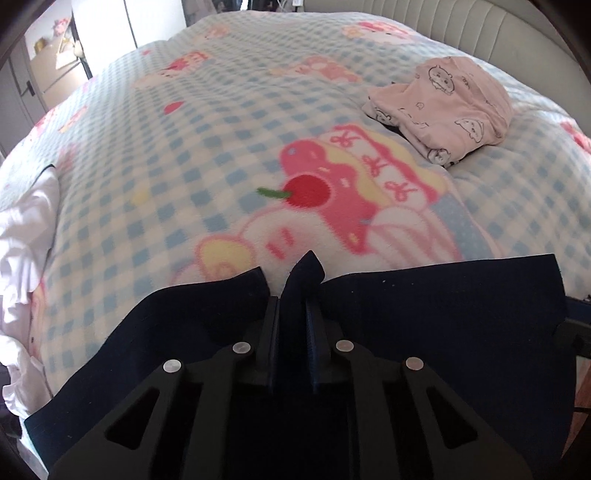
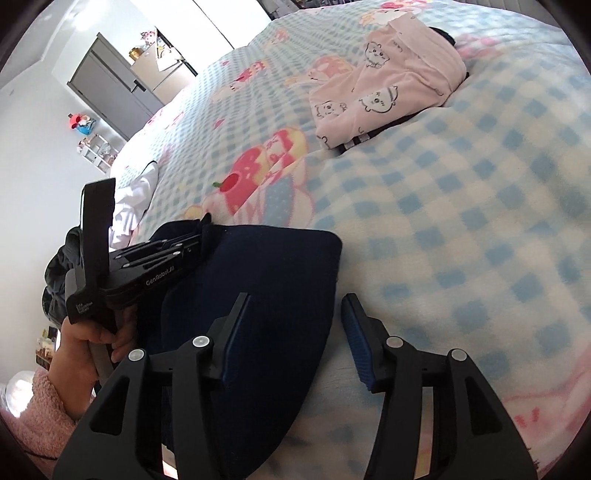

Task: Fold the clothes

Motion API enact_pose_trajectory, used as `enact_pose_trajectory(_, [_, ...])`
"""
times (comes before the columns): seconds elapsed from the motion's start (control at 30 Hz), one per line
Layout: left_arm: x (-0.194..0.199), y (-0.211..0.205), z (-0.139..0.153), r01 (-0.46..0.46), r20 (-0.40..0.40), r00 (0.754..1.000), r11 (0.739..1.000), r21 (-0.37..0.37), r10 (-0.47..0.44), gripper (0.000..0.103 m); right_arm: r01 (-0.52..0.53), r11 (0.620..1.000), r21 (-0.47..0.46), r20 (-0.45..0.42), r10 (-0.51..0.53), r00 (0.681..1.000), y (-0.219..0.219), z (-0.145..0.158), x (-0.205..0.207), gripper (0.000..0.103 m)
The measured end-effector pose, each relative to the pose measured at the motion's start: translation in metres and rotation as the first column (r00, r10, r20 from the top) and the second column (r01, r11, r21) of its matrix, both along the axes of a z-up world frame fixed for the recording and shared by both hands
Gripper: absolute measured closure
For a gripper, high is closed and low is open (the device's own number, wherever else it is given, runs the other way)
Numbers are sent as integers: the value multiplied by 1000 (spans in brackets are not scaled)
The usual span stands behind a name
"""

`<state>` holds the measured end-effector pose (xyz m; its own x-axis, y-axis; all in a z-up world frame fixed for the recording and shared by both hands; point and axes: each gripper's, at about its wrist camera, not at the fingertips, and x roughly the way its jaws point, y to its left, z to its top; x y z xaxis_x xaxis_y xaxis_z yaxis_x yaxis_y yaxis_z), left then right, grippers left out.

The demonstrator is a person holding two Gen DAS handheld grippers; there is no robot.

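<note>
A dark navy garment (image 1: 424, 325) lies at the near edge of the bed; it also shows in the right wrist view (image 2: 266, 288). My left gripper (image 1: 291, 302) is shut on a pinched fold of the navy garment, which sticks up between its fingers; the right wrist view shows it (image 2: 201, 230) at the garment's far corner. My right gripper (image 2: 295, 306) is open, its jaws wide apart over the garment's right edge, holding nothing. A folded pink garment with cartoon prints (image 1: 443, 107) lies at the far right of the bed, also in the right wrist view (image 2: 388, 81).
The bed carries a blue-and-white checked blanket with pink cartoon prints (image 1: 207, 140). White clothing (image 1: 26, 236) is piled at the bed's left edge. A grey cabinet (image 2: 107, 88) and wall shelves stand beyond the bed. A padded headboard (image 1: 480, 33) is at the far right.
</note>
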<state>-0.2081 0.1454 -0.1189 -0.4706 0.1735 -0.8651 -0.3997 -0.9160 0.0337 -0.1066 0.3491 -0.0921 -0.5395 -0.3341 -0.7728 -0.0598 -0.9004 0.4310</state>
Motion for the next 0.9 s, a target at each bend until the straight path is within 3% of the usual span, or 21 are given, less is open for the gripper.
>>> enact_pose_trajectory(0.1, [6,-18,12,-82,-53,995,997,16,83,95,116,991,70,-9,-116,993,13,8,5,51])
enact_pose_trajectory(0.17, [6,-36,19,-145,-50,988,986,77,149,95,185,973,138,-12,-185,983,21,11,7,51])
enact_pose_trajectory(0.23, [6,-50,23,-200,-52,977,971,131,209,95,164,979,122,9,-166,986,25,8,4,51])
enact_pose_trajectory(0.33, [8,-64,26,-196,-23,978,950,242,207,93,66,998,-21,28,-65,997,19,1,-3,51])
enact_pose_trajectory(0.4, [8,-69,25,-155,26,987,929,335,156,91,-15,994,-109,20,17,1000,12,-4,-12,47])
enact_pose_trajectory(0.43, [7,-65,24,-134,42,991,930,343,127,88,-50,989,-138,19,53,998,7,-7,-18,40])
enact_pose_trajectory(0.5, [4,-57,19,-117,44,993,948,296,109,86,-87,983,-163,41,95,995,1,-19,-32,35])
enact_pose_trajectory(0.63, [-1,-43,13,-88,36,996,970,228,82,87,-90,991,-100,50,96,994,0,-24,-42,89])
enact_pose_trajectory(0.67, [0,-42,19,-68,-1,997,970,231,71,94,-82,992,-93,24,85,996,3,-17,-36,93])
enact_pose_trajectory(0.7, [1,-41,26,-49,-37,998,971,235,59,94,-66,995,-78,0,66,998,6,-9,-30,97])
enact_pose_trajectory(0.83, [-9,-37,39,3,-53,998,955,297,14,94,18,1000,-26,-97,-20,995,24,21,-4,99])
enact_pose_trajectory(0.9, [-19,-28,37,5,-36,999,960,281,5,92,45,998,-34,-114,-49,992,34,25,-1,99])
